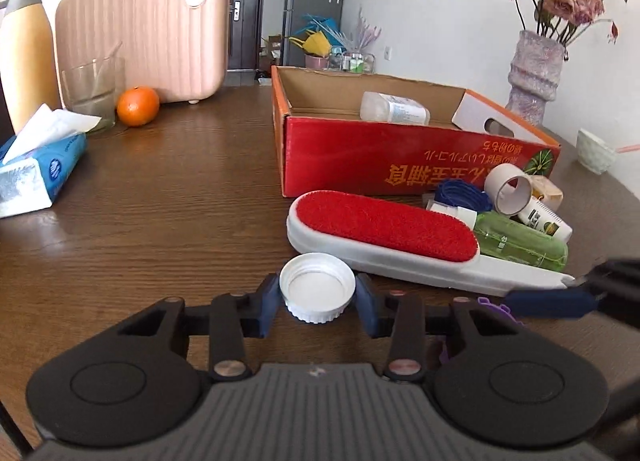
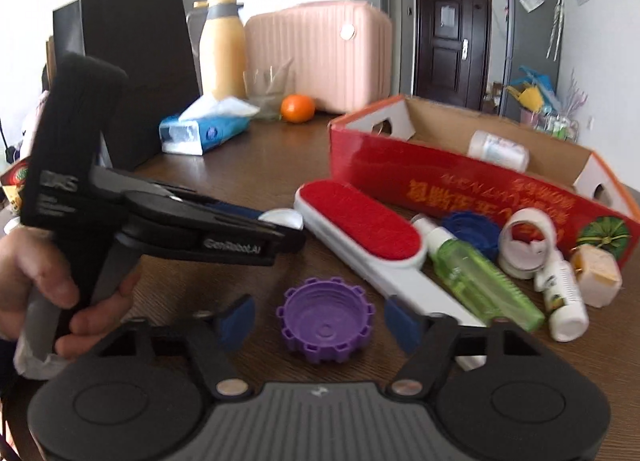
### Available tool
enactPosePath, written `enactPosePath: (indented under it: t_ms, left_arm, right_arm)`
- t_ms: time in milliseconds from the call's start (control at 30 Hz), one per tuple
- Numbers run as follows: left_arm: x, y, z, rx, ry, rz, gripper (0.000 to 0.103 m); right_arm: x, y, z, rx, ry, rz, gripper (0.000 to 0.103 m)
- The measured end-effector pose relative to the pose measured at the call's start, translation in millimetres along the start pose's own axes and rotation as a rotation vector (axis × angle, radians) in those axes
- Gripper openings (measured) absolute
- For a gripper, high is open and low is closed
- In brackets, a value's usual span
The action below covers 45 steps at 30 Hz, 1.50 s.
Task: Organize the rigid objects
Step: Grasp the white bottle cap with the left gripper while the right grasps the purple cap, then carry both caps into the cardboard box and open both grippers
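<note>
Item: white cap [image 1: 317,287], clamped in left gripper [image 1: 318,297] above table [image 1: 160,201].
Right gripper [image 2: 320,321] spread around purple cap [image 2: 326,325], ungrasped; next, likely carry white cap to red box [image 1: 400,157].

The support surface is a dark wood-grain table [image 1: 168,197]. Resting directly on it: a red cardboard box [image 1: 400,157], a lint brush [image 1: 384,239] with a red pad, a green spray bottle [image 1: 520,241], a purple cap [image 2: 325,325], a blue cap [image 2: 474,231], a tissue pack [image 1: 36,169], an orange [image 1: 138,106], a glass [image 1: 90,93], a pink case [image 1: 148,29] and a vase [image 1: 534,75].
</note>
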State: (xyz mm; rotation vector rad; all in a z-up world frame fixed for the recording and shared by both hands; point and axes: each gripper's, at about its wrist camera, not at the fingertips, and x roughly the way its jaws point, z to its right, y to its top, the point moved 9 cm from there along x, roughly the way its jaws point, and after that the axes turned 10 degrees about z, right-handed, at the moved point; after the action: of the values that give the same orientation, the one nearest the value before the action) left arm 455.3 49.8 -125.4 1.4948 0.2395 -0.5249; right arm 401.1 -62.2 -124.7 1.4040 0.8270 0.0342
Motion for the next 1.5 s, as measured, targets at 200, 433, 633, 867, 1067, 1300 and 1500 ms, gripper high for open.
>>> enactPosePath:
  t_ms: [200,433,633,867,1067,1300,1500]
  left_arm:
    - [-39.6,3.8,-0.2,-0.011,0.04,0.078,0.041]
    - [-118.3,23.0,24.2,-0.001,0.061,0.236,0.041]
    - [-190.4,33.1,47.9,0.02,0.057,0.351,0.041]
    - [-256.0,22.9,72.3,0.031,0.045,0.428,0.041]
    - [-281.2,12.0,82.4,0.032,0.038,0.452,0.041]
    - [-277.2,12.4,86.4,0.035,0.033,0.451,0.041]
    - [-234.5,39.7,82.0,0.034,0.023,0.421,0.041]
  right_arm:
    - [-18.0,2.2,1.5,0.018,-0.026,0.029,0.053]
    - [-94.9,24.7,15.4,0.009,-0.131,0.149,0.053]
    - [-177.5,30.4,28.2,0.014,-0.239,0.264,0.054]
    - [-248.0,24.3,36.2,0.046,-0.326,0.362,0.054]
    - [-280.0,3.9,37.2,0.071,-0.365,0.379,0.054]
    - [-291.7,-1.8,48.1,0.092,-0.396,0.399,0.054]
    - [-267.0,23.8,78.4,0.097,-0.388,0.395,0.054]
